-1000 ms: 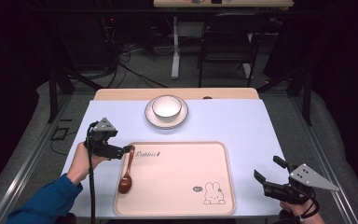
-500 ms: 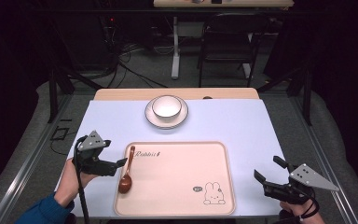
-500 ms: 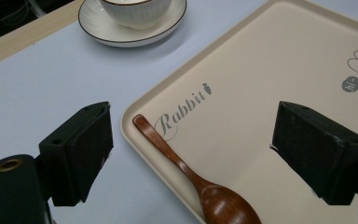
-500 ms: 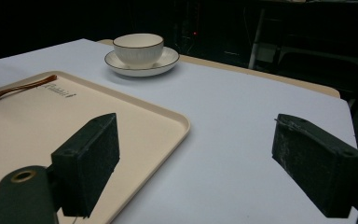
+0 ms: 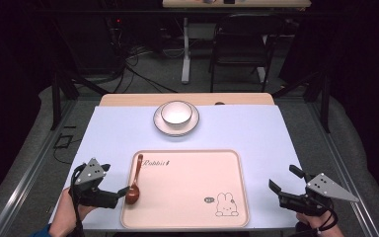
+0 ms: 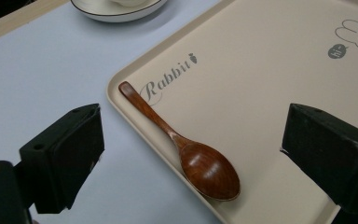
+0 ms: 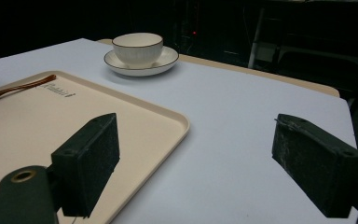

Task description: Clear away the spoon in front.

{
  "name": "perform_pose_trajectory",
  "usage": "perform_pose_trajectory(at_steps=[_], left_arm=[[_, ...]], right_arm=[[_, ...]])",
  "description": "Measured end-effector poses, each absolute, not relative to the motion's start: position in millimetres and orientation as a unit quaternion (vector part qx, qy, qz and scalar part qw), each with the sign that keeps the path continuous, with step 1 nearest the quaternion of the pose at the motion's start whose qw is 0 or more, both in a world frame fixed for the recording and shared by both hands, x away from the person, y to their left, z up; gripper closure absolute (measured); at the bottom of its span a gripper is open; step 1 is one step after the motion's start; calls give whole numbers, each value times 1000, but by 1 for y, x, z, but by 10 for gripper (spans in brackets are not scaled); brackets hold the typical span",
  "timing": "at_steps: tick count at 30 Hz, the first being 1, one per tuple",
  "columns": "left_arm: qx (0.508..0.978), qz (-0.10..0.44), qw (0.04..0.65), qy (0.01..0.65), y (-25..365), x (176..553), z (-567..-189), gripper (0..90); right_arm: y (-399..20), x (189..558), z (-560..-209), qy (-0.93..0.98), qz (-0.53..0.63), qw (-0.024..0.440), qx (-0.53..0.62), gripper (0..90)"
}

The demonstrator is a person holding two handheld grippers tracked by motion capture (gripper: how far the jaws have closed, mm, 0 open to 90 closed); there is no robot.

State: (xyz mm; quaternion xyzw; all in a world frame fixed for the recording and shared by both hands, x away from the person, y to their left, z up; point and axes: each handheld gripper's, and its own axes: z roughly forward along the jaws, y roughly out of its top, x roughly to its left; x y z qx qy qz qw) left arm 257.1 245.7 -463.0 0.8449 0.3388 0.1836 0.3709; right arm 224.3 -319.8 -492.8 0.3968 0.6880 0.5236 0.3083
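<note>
A brown wooden spoon (image 5: pixel 134 180) lies along the left rim of the beige rabbit tray (image 5: pixel 187 190), handle pointing away from me. In the left gripper view the spoon (image 6: pixel 177 137) rests on the tray (image 6: pixel 261 84) beyond my left gripper (image 6: pixel 193 140). That gripper's jaws have just been opening and nothing sits between the pads. The left gripper (image 5: pixel 113 180) hovers at the tray's near left corner. My right gripper (image 5: pixel 285 179) stands open over the blue mat right of the tray, and its own view shows the right gripper (image 7: pixel 198 144) empty.
A white bowl (image 5: pixel 176 112) sits on a saucer (image 5: pixel 176 127) at the table's far middle, seen also as bowl (image 7: pixel 137 46) and saucer (image 6: pixel 116 9). A blue mat (image 5: pixel 256 133) covers the table. Chairs and another table stand beyond.
My left gripper has drawn back from the spoon's handle end toward the near left corner of the tray. The spoon stays on the tray. The right gripper has not moved.
</note>
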Motion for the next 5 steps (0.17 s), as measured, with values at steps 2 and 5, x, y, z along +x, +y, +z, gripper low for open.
perform_pose_trajectory(at_steps=[2,5], left_arm=[[846,184,367,340,245,255,-465,27],[845,175,369,345,247,254,-467,16]], right_arm=[[-320,224,-493,689,523,308,397,140],[-320,224,-493,689,523,309,396,140]])
